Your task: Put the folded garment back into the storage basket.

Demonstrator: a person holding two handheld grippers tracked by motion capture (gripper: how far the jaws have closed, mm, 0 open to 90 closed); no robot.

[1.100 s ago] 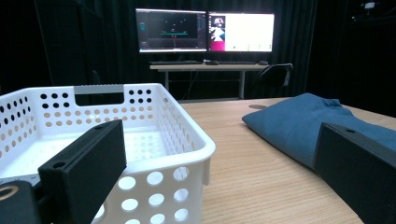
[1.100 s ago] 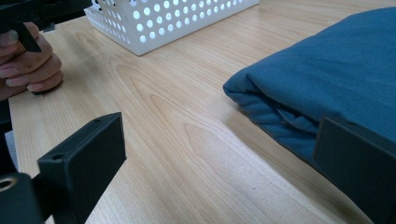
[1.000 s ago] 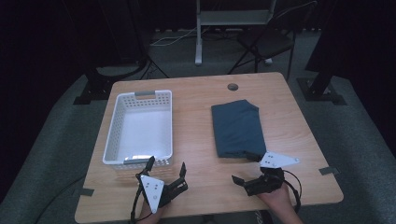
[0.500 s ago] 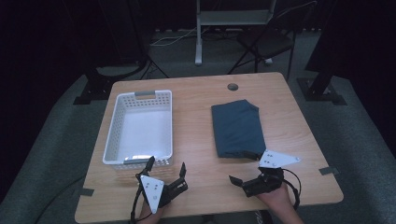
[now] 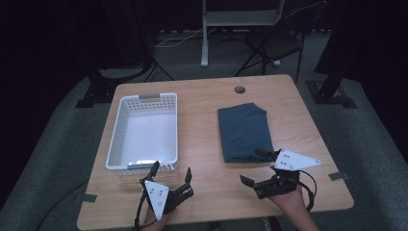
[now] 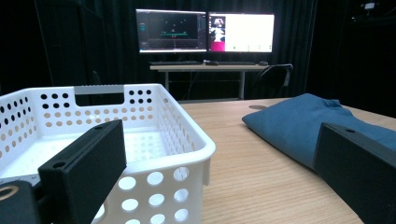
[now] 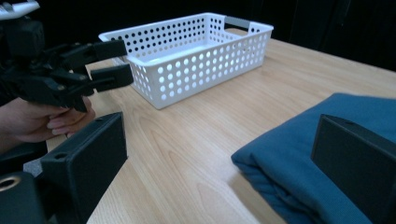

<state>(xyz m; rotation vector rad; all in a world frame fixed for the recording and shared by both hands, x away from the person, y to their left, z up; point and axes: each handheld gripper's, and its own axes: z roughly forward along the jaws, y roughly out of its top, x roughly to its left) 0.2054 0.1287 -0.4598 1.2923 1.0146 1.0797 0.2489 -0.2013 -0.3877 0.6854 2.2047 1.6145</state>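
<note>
Nudged the right gripper [image 5: 252, 167] slightly closer to the folded blue cloth [image 5: 242, 131], flat on the bench [image 5: 202, 192] to the right of the white basket [image 5: 114, 144] and apart from it. Left its jaws spread wide and empty, one tip at the cloth's near edge. Kept the left gripper [image 5: 172, 169] parked just before the basket's near wall, jaws likewise released, holding nothing. Judged as the approach to a first grasp of the cloth, nothing yet lifted towards the basket.

Both black grippers carry blocky jaws, white three-cornered plates and trailing cables.
</note>
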